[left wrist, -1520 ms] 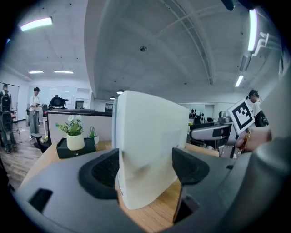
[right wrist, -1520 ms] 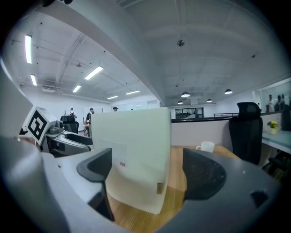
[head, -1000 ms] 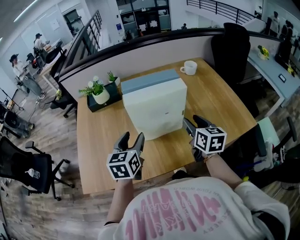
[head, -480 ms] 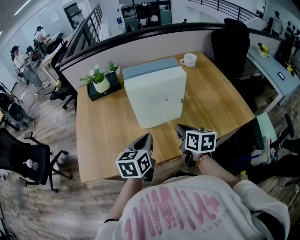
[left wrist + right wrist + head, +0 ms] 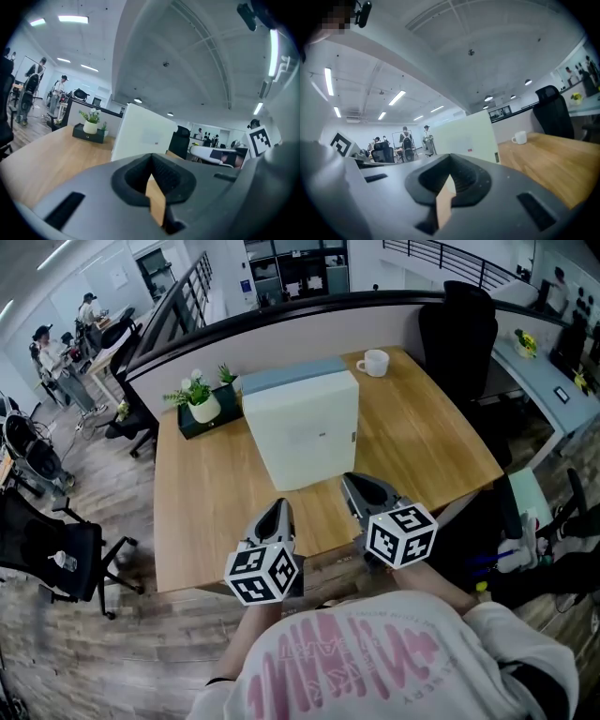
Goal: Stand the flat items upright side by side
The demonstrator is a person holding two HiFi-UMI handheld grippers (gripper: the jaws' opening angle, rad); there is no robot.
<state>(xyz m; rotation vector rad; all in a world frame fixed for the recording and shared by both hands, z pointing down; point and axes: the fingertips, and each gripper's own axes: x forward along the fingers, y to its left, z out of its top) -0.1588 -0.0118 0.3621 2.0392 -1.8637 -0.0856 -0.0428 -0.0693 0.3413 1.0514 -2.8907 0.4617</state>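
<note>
Grippers clear of the boxes
We hold left gripper (image 5: 278,514) and right gripper (image 5: 354,486) closed, empty, since white box (image 5: 305,427) and blue box (image 5: 291,378) seem to stand upright together

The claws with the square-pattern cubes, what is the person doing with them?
A person holds one gripper in each hand above the near edge of the wooden desk. The left gripper and the right gripper are both shut and hold nothing. In front of them a white flat box stands upright, with a blue-grey one close behind it. Neither gripper touches them.
</note>
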